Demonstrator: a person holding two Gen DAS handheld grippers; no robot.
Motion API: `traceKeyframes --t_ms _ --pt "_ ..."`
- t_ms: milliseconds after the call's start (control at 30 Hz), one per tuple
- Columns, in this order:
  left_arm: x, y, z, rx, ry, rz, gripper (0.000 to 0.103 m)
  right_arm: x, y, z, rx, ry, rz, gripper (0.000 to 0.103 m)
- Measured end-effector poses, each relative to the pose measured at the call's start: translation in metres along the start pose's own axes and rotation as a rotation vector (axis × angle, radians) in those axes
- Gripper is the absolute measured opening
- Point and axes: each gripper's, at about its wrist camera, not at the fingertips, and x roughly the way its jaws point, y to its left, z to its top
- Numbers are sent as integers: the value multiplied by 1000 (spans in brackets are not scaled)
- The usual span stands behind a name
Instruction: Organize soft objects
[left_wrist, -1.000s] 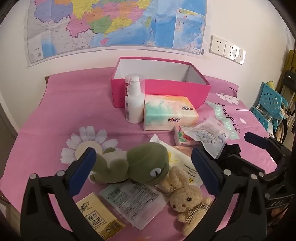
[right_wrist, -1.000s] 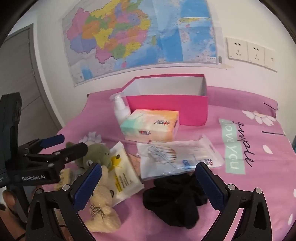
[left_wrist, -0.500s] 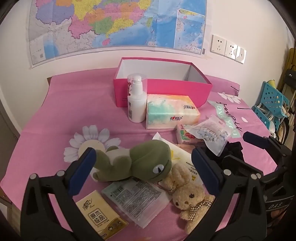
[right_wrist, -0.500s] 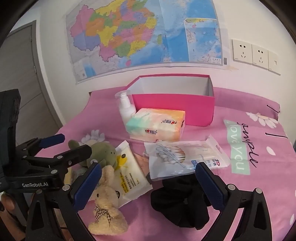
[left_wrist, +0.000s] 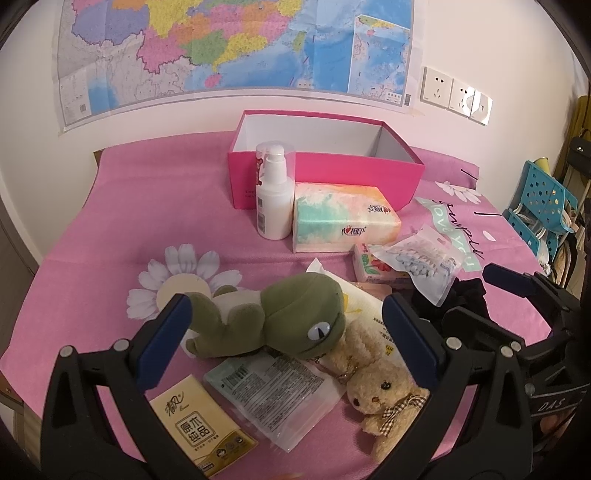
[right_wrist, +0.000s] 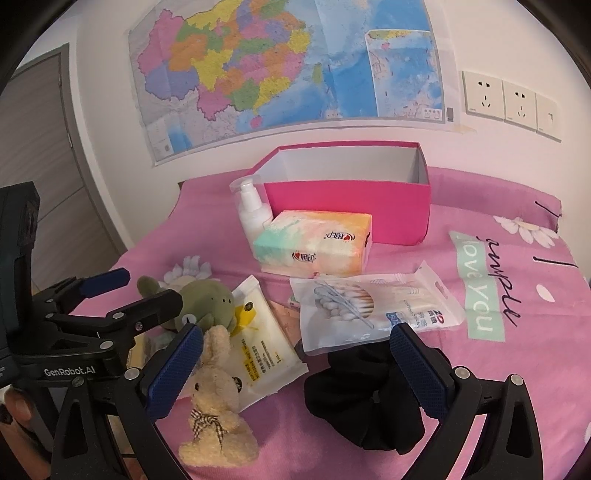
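A green frog plush (left_wrist: 295, 317) (right_wrist: 207, 302) lies on the pink cloth, and a beige bunny plush (left_wrist: 380, 398) (right_wrist: 214, 398) lies beside its head. My left gripper (left_wrist: 286, 314) (right_wrist: 140, 290) hovers open just in front of the frog, its fingers spread wider than the toy. A black scrunchie (right_wrist: 365, 398) (left_wrist: 469, 291) rests near the front right. My right gripper (right_wrist: 295, 341) (left_wrist: 476, 295) is open above it, holding nothing. An empty pink box (left_wrist: 325, 173) (right_wrist: 347, 206) stands at the back by the wall.
A lotion bottle (left_wrist: 273, 195) and a tissue pack (left_wrist: 343, 218) stand before the box. A cotton swab bag (right_wrist: 369, 310), a wipes pack (right_wrist: 262, 339), a yellow tissue packet (left_wrist: 199, 428) and a clear packet (left_wrist: 273, 391) lie among the toys. A blue rack (left_wrist: 543, 206) stands off right.
Both grippers have drifted slightly, the right one so that the objects sit a little further right in its view. Both remain open and no object has moved.
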Motion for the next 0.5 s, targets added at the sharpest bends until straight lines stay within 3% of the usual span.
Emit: traceKeyframes --t_ms 500 --pt "8 -6 0 11 19 -40 103 3 -5 -1 17 6 7 103"
